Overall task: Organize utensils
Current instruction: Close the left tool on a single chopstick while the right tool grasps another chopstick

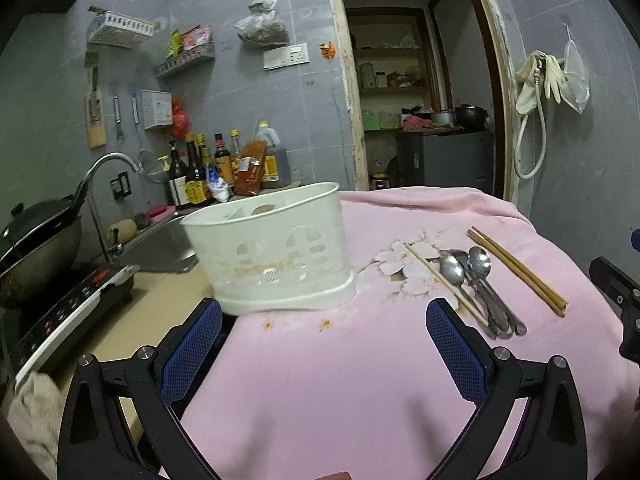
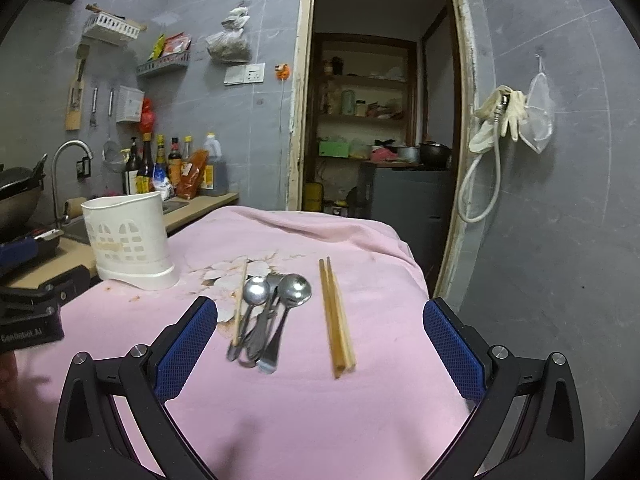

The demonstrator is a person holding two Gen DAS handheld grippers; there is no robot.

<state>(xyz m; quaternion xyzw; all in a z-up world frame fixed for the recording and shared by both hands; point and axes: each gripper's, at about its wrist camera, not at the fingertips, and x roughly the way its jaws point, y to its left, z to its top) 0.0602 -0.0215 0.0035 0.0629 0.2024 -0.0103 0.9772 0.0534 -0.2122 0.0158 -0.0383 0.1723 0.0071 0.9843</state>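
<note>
Two wrist-camera views look across a table covered by a pink cloth (image 1: pixel 360 380) in a small grey-tiled kitchen. In the left wrist view, the left gripper (image 1: pixel 324 312) sits at the bottom centre of the frame, its blue-padded jaws spread wide with nothing between them. A white plastic utensil holder (image 1: pixel 272 248) stands upright at centre frame, just beyond the gripper. At centre right lie metal spoons (image 1: pixel 472 276) in a small pile, a single chopstick (image 1: pixel 444 282) touching their left side, and a pair of chopsticks (image 1: pixel 516 270) a little apart on their right.

In the right wrist view, the right gripper (image 2: pixel 320 312) fills the bottom of the frame, jaws also wide and empty. The spoons (image 2: pixel 276 300) and pair of chopsticks (image 2: pixel 336 316) lie at centre, between and just beyond its fingers. The holder (image 2: pixel 128 236) stands at middle left.
</note>
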